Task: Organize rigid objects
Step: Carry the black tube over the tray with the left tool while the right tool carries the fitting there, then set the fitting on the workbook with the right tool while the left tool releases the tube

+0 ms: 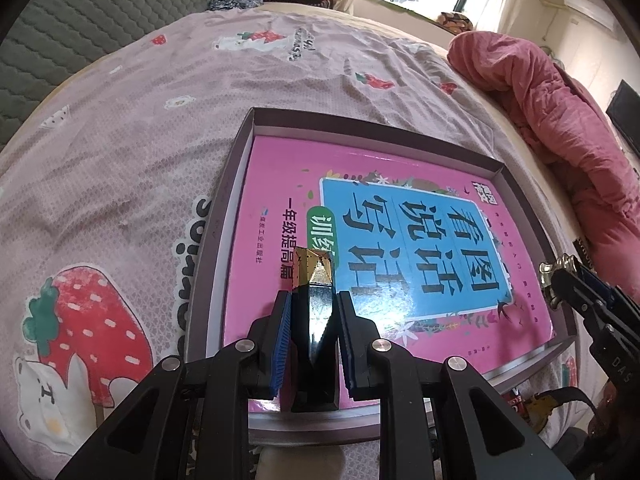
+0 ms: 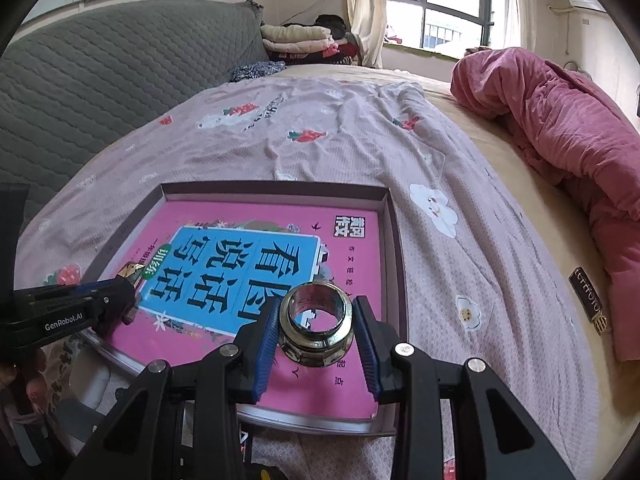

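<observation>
Currently, both hands loaded, hovering over the box.
Left tool [image 1: 310,320]: clamped on a slim black case with a gold faceted cap [image 1: 313,276]; pads press its two sides, cap sticks out past the fingertips.
Right tool [image 2: 316,330]: clamped on a metal ring fitting [image 2: 316,326], blue pads on opposite sides, bore facing the camera.
Step in hand: judged as placing both items into the shallow box [image 2: 394,240]; neither set down yet.
How to do it well: lower each piece until it rests on the pink book [image 2: 256,216] before parting the pads; let go low so the ring does not roll and the case does not tip. Keep the two tools apart so they don't knock.
Case vs left tool: between the pads, over the near-left part of the book cover; whether its tip touches the book I can't tell.
Ring vs right tool: between the pads, over the near-right part of the cover, just inside the box's right wall.
Book vs tools: directly under and ahead of both, lying flat in the box, nearly filling it.
Box vs tools: beneath both, on the strawberry-print sheet [image 1: 120,168] of the bed.
Farther out: pink quilt [image 2: 560,120] bunched ahead-right of the right tool; grey padded headboard [image 2: 100,80] ahead-left; folded clothes [image 2: 298,40] and window beyond.
</observation>
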A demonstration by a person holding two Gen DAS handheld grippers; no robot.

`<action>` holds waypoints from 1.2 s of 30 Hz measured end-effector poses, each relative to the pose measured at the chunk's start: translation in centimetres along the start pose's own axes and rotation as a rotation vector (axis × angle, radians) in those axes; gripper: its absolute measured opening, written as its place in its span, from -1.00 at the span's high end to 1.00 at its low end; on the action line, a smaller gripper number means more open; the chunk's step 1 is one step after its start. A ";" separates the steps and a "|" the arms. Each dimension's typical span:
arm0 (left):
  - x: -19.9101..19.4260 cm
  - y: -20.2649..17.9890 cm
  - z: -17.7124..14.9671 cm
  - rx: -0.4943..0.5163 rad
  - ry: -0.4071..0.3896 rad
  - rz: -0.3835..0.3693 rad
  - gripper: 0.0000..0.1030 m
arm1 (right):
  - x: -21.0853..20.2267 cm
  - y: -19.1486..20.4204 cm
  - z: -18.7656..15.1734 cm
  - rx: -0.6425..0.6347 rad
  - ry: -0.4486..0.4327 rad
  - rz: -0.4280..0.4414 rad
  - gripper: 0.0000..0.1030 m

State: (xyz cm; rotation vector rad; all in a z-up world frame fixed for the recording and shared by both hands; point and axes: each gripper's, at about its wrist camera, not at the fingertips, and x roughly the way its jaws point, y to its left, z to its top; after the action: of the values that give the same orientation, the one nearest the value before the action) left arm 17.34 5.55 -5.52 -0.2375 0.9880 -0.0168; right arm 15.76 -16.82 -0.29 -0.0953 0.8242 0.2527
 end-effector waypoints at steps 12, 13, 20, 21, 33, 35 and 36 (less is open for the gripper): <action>0.3 -0.2 0.0 0.032 -0.011 0.003 0.57 | 0.5 -0.3 -0.4 -0.008 0.028 0.022 0.28; 0.3 -0.1 0.0 0.031 -0.011 0.003 0.57 | 0.6 -0.4 -0.5 -0.009 0.031 0.022 0.28; 0.4 0.1 0.0 0.044 -0.015 0.007 0.57 | 1.0 -0.4 -0.7 -0.012 0.048 0.023 0.28; 0.4 0.1 0.0 0.045 -0.014 0.006 0.57 | 1.0 -0.3 -0.6 -0.014 0.048 0.022 0.28; 0.5 0.0 0.0 0.045 -0.013 0.007 0.57 | 1.5 -0.2 -0.8 -0.031 0.079 0.016 0.28; 0.5 0.0 0.1 0.039 -0.014 0.004 0.57 | 1.7 -0.2 -0.8 -0.036 0.088 0.020 0.28; 0.5 0.0 0.0 0.039 -0.014 0.006 0.57 | 1.7 -0.2 -0.9 -0.038 0.092 0.019 0.28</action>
State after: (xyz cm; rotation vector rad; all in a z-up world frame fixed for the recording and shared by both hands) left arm 17.65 5.47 -5.90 -0.1985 0.9739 -0.0290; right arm 16.32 -16.82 -2.15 -0.1358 0.9124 0.2833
